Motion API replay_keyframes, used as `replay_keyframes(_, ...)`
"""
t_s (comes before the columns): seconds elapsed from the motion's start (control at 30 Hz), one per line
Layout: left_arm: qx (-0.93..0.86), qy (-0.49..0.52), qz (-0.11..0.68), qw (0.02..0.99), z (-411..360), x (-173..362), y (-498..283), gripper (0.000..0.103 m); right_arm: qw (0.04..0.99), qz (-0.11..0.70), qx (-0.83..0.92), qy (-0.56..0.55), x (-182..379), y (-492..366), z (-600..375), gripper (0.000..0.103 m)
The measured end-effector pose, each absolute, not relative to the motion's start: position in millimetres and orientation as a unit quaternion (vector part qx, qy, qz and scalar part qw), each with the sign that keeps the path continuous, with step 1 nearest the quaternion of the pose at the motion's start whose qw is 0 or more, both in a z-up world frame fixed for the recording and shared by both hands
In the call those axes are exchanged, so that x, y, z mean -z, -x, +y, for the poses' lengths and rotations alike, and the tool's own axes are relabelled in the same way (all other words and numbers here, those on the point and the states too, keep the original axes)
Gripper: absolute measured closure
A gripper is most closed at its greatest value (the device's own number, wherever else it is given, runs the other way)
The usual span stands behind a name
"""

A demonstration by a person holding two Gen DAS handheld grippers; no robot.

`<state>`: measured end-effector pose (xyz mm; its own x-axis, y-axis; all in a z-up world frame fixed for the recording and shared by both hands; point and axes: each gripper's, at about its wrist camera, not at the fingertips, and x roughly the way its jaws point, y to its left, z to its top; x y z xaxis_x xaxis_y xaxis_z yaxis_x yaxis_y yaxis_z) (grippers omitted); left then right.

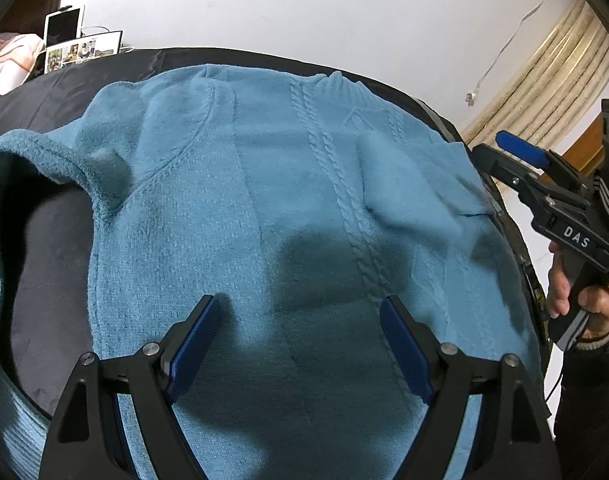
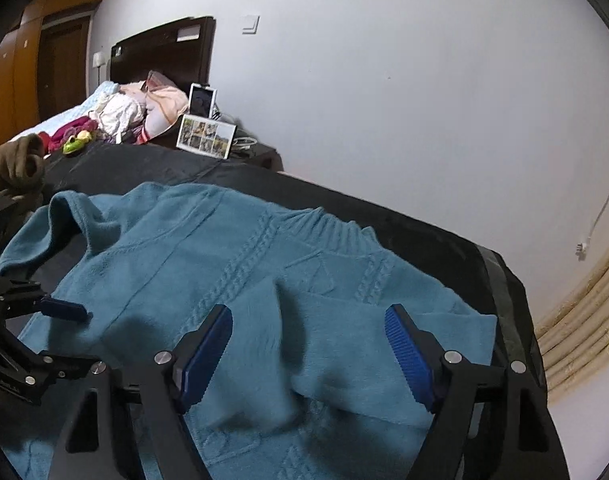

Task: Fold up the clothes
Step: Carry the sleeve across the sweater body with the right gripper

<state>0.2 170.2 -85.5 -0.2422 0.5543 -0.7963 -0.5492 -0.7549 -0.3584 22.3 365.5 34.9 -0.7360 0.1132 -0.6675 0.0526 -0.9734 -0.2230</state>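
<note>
The left gripper [image 1: 300,312] and right gripper [image 2: 308,320] both hover with jaws spread wide, holding nothing. Beneath them, a blue sweater [image 1: 264,184] lies spread across a black table [image 2: 424,228].

The sweater [image 1: 264,200] under my tools is teal blue, with cable-knit braids down its front and a ribbed collar [image 2: 332,232]. It lies on a black tabletop [image 1: 64,92]. My left tool [image 1: 300,348] and right tool [image 2: 308,354] are black with ridged blue pads [image 2: 404,352]. The wall [image 2: 384,80] is white, the wardrobe [image 2: 8,80] orange-brown.
</note>
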Motion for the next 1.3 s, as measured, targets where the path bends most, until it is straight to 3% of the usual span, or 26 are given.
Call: replay_keyframes(1.3,-0.795,0.493,0.032,0.353,178,87,-9,0.018,0.106,-0.109,-0.864,0.48,39,7,411,0.023)
